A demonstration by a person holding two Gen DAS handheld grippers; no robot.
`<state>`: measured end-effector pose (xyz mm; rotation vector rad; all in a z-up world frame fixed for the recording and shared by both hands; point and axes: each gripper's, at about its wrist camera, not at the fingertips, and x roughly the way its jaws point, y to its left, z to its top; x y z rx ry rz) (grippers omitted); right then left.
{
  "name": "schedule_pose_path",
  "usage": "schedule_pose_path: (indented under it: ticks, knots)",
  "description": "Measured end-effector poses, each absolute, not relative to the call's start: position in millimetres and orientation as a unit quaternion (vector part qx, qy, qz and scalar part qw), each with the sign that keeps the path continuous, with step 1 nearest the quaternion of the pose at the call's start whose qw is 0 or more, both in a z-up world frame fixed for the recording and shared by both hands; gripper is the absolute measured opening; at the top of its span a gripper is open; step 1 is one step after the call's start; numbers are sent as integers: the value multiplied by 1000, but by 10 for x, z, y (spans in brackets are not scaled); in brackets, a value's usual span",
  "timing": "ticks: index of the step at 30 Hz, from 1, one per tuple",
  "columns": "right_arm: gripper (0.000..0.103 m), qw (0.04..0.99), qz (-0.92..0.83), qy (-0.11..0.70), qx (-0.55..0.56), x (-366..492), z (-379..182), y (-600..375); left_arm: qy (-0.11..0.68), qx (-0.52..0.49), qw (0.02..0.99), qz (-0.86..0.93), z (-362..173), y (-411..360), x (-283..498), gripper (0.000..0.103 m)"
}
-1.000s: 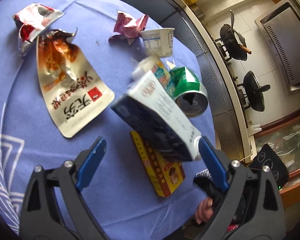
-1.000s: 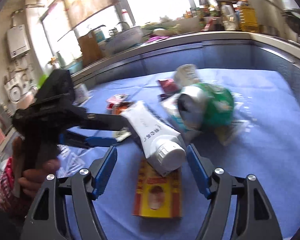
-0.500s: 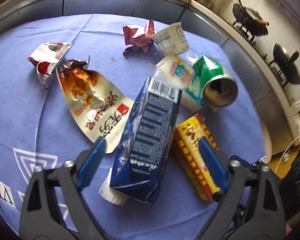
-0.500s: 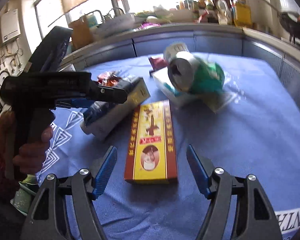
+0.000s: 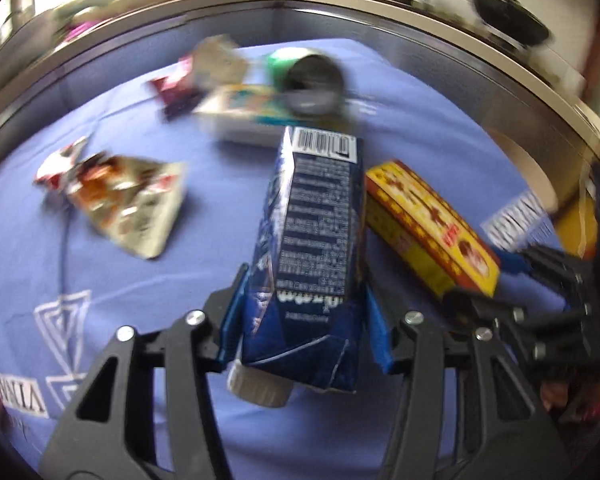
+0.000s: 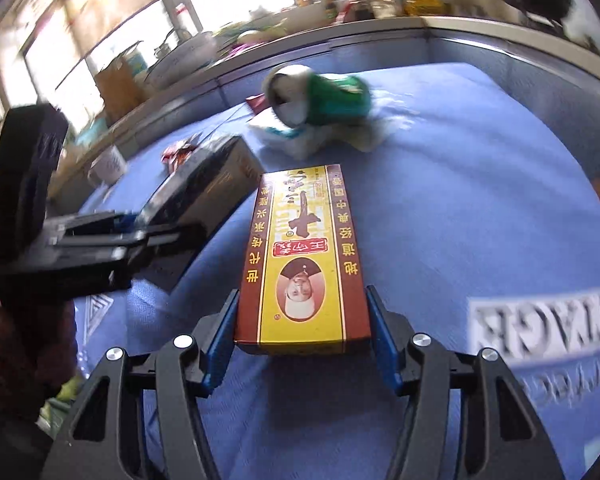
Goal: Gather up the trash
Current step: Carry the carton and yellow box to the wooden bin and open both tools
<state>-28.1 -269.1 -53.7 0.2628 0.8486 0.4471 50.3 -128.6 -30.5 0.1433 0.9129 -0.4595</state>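
Lying on the blue-clothed surface (image 6: 480, 208) are one dark carton (image 5: 320, 236), one yellow box (image 6: 304, 256), one green can (image 6: 324, 96), one white pack (image 5: 244, 116) and three crumpled wrappers. Since half a second ago both tools have narrowed: the left tool (image 5: 304, 312) now presses the carton's capped end, and the right tool (image 6: 302, 328) brackets the box's near end, contact unclear. Bare cloth lies toward the right edge.
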Motion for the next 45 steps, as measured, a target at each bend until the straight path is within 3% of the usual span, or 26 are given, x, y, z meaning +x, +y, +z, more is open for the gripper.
schedule_pose_path:
  ticks: [11, 16, 28, 31, 33, 35, 40, 45]
  knots:
    - [58, 898, 6, 337, 282, -864, -531, -3959, 407, 124, 799, -424, -140, -2957, 549, 47]
    - [59, 889, -40, 326, 318, -729, -666, -4423, 431, 114, 774, -449, -228, -3583, 903, 47]
    - [59, 863, -102, 322, 376, -240, -934, -5389, 439, 229, 706, -506, -275, -4927, 1569, 47]
    - [60, 863, -115, 317, 377, -203, -952, -5427, 456, 237, 688, -512, -359, -5099, 1702, 48]
    - [65, 864, -125, 318, 371, -193, -948, -5417, 460, 257, 685, -503, -438, -5189, 1750, 48]
    - [66, 867, -126, 312, 368, -207, -938, -5426, 462, 265, 691, -489, -485, -5226, 1790, 54]
    - [66, 874, -138, 294, 361, -284, -861, -5410, 461, 221, 716, -474, -363, -5076, 1870, 61]
    - [66, 882, -137, 275, 358, -399, -779, -5237, 449, 148, 752, -460, -89, -4520, 1880, 61]
